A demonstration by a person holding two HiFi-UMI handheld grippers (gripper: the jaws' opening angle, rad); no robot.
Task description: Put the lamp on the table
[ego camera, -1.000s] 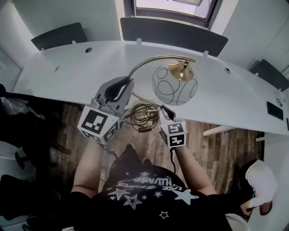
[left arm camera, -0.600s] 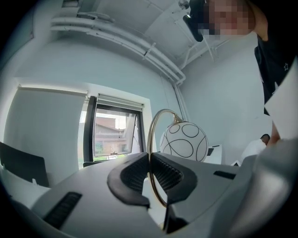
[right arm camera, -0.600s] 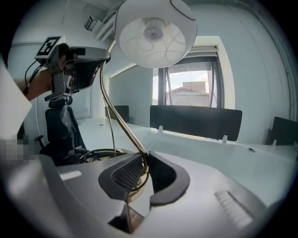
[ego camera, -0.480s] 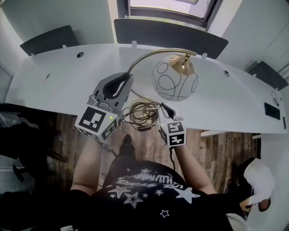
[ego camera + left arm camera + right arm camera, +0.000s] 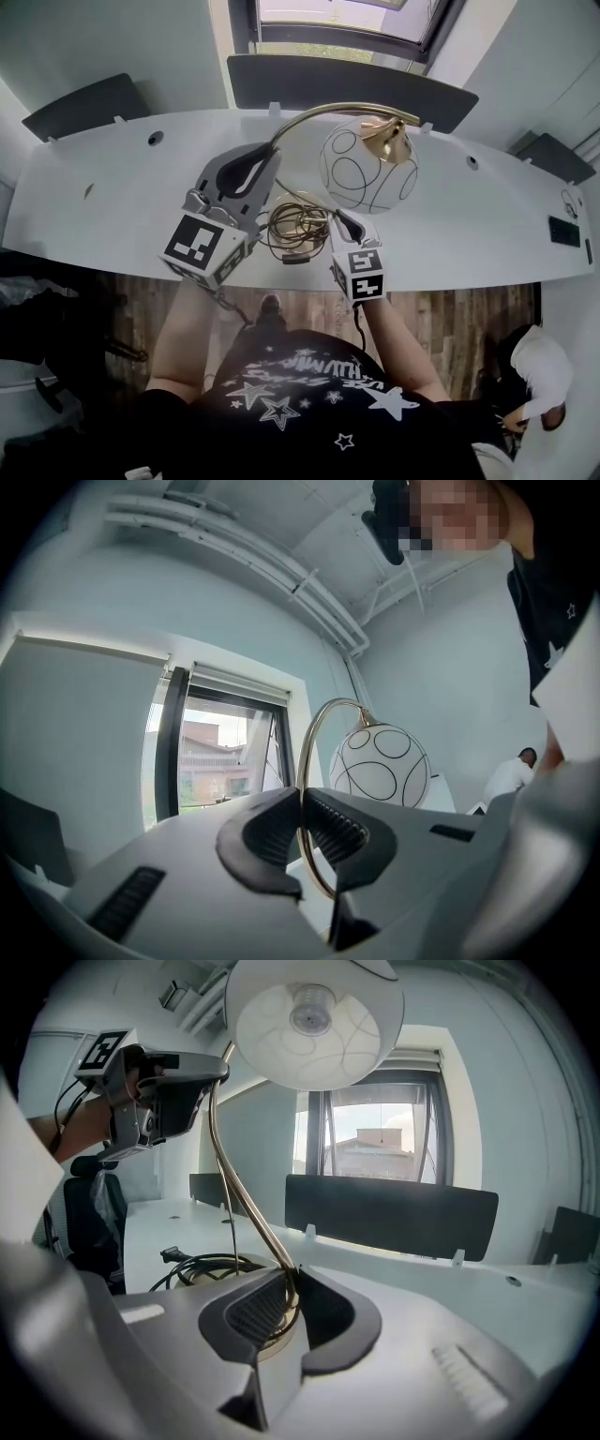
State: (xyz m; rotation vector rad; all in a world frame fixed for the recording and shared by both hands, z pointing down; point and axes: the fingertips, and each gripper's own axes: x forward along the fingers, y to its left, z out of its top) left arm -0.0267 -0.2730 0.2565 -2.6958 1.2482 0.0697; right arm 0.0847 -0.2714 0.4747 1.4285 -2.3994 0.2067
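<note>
A lamp with a white globe shade (image 5: 367,172) marked with black rings hangs from a curved brass arm (image 5: 309,117). Its round base and coiled black cord (image 5: 295,230) are over the near part of the white table (image 5: 112,187); I cannot tell whether the base touches it. My left gripper (image 5: 265,161) is shut on the brass arm (image 5: 305,761) high up, with the globe (image 5: 380,766) just beyond it. My right gripper (image 5: 342,220) is shut on the lower stem (image 5: 239,1194) close to the base, under the shade (image 5: 314,1018).
Dark divider panels (image 5: 347,84) stand along the table's far edge below a window (image 5: 337,19). A small black device (image 5: 562,232) lies at the table's right end. Wooden floor (image 5: 441,328) shows in front, and a person (image 5: 539,370) is at the lower right.
Both grippers have carried the lamp forward: the base and cord, earlier at the table's near edge, are now over the tabletop. Neither grip has changed.
</note>
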